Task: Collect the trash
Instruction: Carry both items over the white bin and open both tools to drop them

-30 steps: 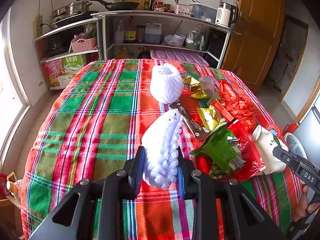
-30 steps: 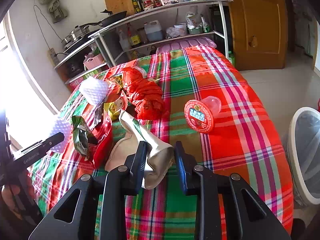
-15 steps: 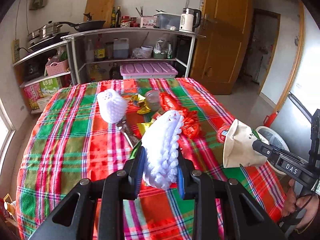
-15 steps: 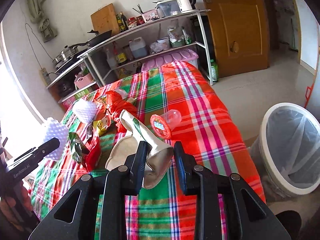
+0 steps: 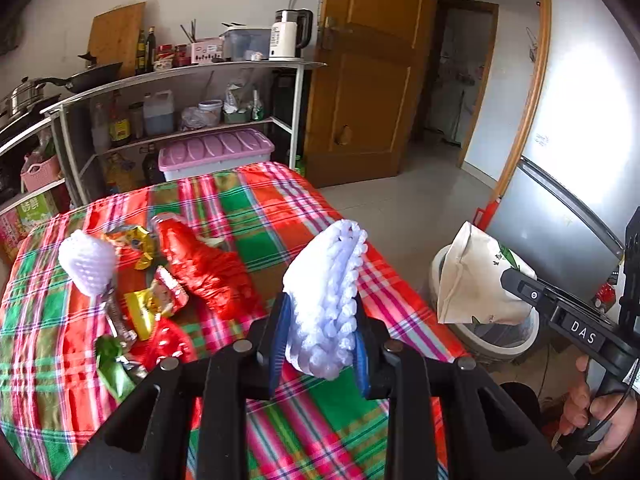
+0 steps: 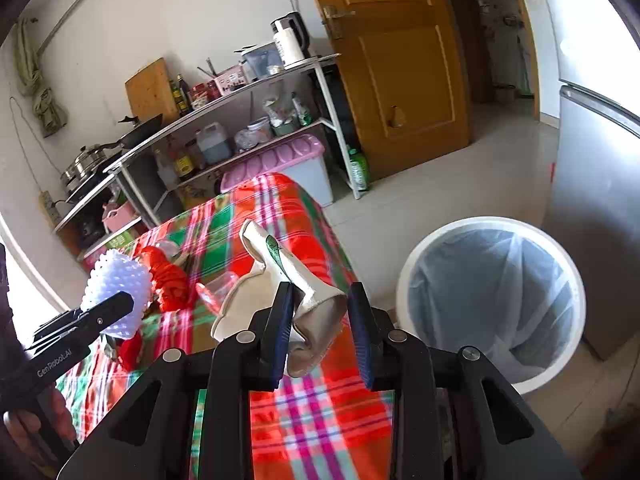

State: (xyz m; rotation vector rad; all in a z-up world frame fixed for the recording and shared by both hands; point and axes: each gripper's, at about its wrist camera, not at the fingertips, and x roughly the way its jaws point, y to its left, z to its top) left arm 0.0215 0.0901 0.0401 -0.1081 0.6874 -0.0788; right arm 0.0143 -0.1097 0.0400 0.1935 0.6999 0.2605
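My left gripper (image 5: 320,336) is shut on a white foam fruit net (image 5: 324,292), held in the air above the right edge of the plaid table (image 5: 280,216). My right gripper (image 6: 322,320) is shut on a crumpled cream paper bag (image 6: 316,304), just left of the white trash bin (image 6: 480,222) with its translucent liner. In the left wrist view the paper bag (image 5: 476,280) hangs over the bin (image 5: 480,344), pinched by the right gripper (image 5: 514,280). In the right wrist view the left gripper (image 6: 120,306) shows at the left with the foam net (image 6: 116,280).
On the table lie a second foam net (image 5: 86,264), a red plastic bag (image 5: 208,268), yellow wrappers (image 5: 144,312) and a green wrapper (image 5: 110,364). A shelf rack (image 5: 180,76), a pink-lidded box (image 5: 216,148), a wooden door (image 5: 368,92) and a fridge (image 6: 600,208) stand around.
Both grippers have lifted and swung right, from over the table's trash pile toward the bin, each keeping its hold. The bin has come fully into the right wrist view.
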